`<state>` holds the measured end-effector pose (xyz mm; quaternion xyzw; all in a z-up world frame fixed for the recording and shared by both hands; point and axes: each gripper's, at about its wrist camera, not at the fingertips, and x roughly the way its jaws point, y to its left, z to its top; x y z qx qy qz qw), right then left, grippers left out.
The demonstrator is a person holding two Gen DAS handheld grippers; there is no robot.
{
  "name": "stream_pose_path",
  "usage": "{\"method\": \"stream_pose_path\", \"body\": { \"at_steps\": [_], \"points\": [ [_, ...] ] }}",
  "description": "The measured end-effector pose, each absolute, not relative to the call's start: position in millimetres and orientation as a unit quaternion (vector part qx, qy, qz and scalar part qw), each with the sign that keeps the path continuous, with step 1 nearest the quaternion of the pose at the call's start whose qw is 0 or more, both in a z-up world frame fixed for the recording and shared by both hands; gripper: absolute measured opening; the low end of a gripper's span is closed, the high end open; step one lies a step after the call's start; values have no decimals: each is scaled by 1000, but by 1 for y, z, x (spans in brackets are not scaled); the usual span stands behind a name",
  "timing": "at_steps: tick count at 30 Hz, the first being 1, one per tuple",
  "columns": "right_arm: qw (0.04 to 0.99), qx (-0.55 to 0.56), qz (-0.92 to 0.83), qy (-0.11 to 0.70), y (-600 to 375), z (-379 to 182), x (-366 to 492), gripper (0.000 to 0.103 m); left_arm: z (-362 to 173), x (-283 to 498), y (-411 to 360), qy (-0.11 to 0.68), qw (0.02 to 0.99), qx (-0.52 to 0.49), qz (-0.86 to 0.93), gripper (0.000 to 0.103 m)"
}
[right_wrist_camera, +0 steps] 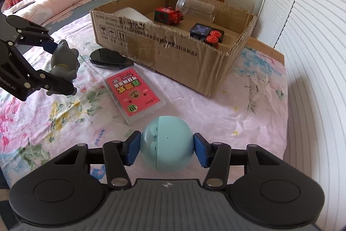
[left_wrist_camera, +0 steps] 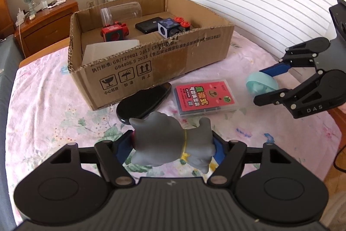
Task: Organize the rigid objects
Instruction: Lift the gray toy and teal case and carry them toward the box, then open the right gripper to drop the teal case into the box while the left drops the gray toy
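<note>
A grey toy animal with a yellow collar (left_wrist_camera: pixel 170 142) lies crosswise between the blue pads of my left gripper (left_wrist_camera: pixel 172 146), which is shut on it; the same gripper (right_wrist_camera: pixel 62 67) and toy (right_wrist_camera: pixel 63 57) appear at the left of the right wrist view. My right gripper (right_wrist_camera: pixel 166 146) is shut on a teal ball (right_wrist_camera: pixel 167 144), with a pad pressing on each side. In the left wrist view that ball (left_wrist_camera: pixel 259 82) and gripper (left_wrist_camera: pixel 260 86) are at the right. An open cardboard box (left_wrist_camera: pixel 151 62) (right_wrist_camera: pixel 173 53) stands beyond both on the floral bedspread.
The box holds a clear jar (left_wrist_camera: pixel 121 12), a red toy (left_wrist_camera: pixel 114 33), a black case (left_wrist_camera: pixel 149 25), a dotted cube (left_wrist_camera: pixel 167 27) and white paper (left_wrist_camera: pixel 108 49). A pink card case (left_wrist_camera: pixel 204 96) and a black oval object (left_wrist_camera: pixel 142 103) lie before it. Louvred doors are behind, with a nightstand (left_wrist_camera: pixel 47 23) at the left.
</note>
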<state>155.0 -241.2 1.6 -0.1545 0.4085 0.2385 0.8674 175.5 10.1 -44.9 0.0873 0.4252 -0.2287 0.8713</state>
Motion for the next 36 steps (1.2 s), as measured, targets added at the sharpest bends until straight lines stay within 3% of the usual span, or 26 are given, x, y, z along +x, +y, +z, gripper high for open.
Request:
{"method": "stream_pose_path", "body": {
  "at_steps": [18,32,34,36],
  "points": [
    [892,-163,262,330,-193,89,190,58,-3,171,52,403,880,100,-232,72],
    [889,-124,236,372,-148,63,287,58,12,178,73,379,896,92,-211,72],
    [893,-117,227,371,-149,59,291,64,13,180,73,378,898,91,-208,72],
    [897,-106,215,372,-153,59,291,86,15,182,73,377,898,91,-207,72]
  ]
}}
